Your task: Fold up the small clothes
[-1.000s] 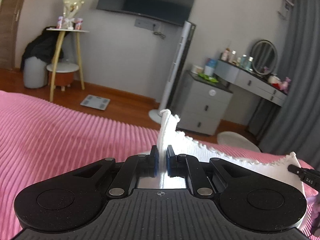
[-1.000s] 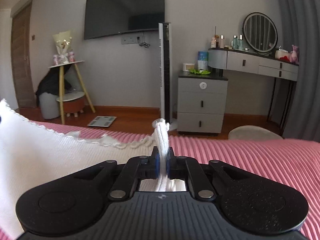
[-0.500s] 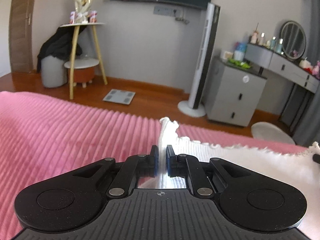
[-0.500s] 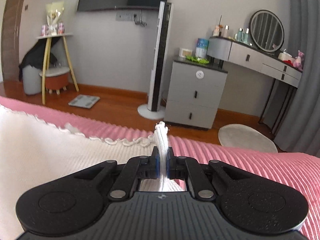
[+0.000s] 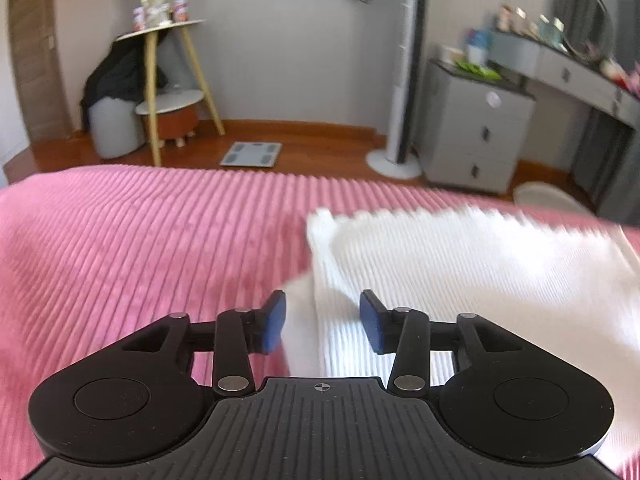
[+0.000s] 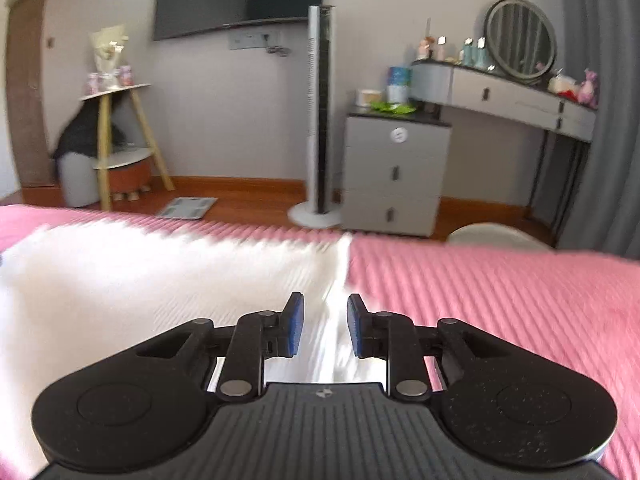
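Observation:
A white ribbed garment with a scalloped edge (image 5: 460, 264) lies on the pink ribbed bedspread (image 5: 140, 240). My left gripper (image 5: 322, 326) is open over the garment's left edge, with the cloth lying between and below the blue pads and not held. In the right wrist view the same garment (image 6: 160, 280) spreads to the left. My right gripper (image 6: 325, 326) is open over its right edge, with cloth below the pads. Both views are blurred by motion.
Beyond the bed's far edge is wooden floor with a scale (image 5: 251, 154), a tower fan (image 6: 321, 120), a grey drawer unit (image 6: 394, 172), a dressing table with a round mirror (image 6: 520, 40), a wooden side table (image 5: 160, 92) and a pale round stool (image 6: 496, 236).
Both grippers were shut on raised corners of the white garment. Both have now opened and let it go. The garment has dropped flat on the bedspread.

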`<state>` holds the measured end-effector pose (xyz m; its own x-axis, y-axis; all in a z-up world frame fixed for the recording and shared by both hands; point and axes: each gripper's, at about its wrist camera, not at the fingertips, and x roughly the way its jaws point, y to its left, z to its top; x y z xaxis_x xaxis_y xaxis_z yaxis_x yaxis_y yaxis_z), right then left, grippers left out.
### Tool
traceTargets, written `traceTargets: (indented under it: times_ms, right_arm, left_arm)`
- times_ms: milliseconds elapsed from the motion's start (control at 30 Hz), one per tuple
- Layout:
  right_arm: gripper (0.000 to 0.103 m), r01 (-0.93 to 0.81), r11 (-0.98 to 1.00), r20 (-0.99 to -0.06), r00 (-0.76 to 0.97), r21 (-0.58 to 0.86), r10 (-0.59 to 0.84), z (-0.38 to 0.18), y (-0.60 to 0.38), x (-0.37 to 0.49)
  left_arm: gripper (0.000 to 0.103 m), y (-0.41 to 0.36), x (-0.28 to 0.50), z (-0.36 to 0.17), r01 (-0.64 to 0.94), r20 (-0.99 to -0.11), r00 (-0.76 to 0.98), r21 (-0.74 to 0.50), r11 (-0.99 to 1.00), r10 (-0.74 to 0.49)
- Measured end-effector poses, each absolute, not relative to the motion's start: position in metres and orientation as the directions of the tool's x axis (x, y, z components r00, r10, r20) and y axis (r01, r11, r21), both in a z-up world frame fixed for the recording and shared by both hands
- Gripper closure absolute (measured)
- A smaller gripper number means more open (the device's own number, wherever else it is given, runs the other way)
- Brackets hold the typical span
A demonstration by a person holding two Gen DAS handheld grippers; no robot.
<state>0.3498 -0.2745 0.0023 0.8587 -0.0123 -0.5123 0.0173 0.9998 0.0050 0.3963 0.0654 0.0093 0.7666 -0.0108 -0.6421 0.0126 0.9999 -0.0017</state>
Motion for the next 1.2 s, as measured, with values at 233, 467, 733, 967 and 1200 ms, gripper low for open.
traceTargets:
  times_ms: [233, 467, 733, 967, 1200]
  right_arm:
    - [0.085, 0.009, 0.999, -0.555, 0.832, 0.04, 0.015, -0.01, -0.275, 0.323]
    - [0.095, 0.015, 0.999, -0.559, 0.828, -0.034, -0.032, -0.011, -0.264, 0.328]
    - [0.097, 0.097, 0.99, -0.529, 0.838, -0.099, -0.135, -0.022, -0.262, 0.335]
    - [0.09, 0.096, 0.987, -0.556, 0.817, -0.127, -0.151, -0.019, -0.262, 0.336]
    - [0.083, 0.085, 0.995, -0.549, 0.834, 0.043, -0.048, 0.008, -0.243, 0.268]
  left_arm:
    - [0.056, 0.052, 0.374, 0.002, 0.06, -0.668, 0.743, 0.005, 0.998, -0.041]
    - [0.076, 0.04, 0.381, -0.008, 0.065, -0.672, 0.74, 0.054, 0.996, -0.012]
    - [0.087, 0.045, 0.384, -0.012, 0.024, -0.637, 0.77, 0.059, 0.998, 0.019]
    - [0.061, 0.059, 0.386, -0.016, -0.05, -0.646, 0.76, 0.039, 0.998, 0.063]
    - [0.043, 0.096, 0.35, -0.013, -0.088, -0.674, 0.737, -0.177, 0.98, -0.056]
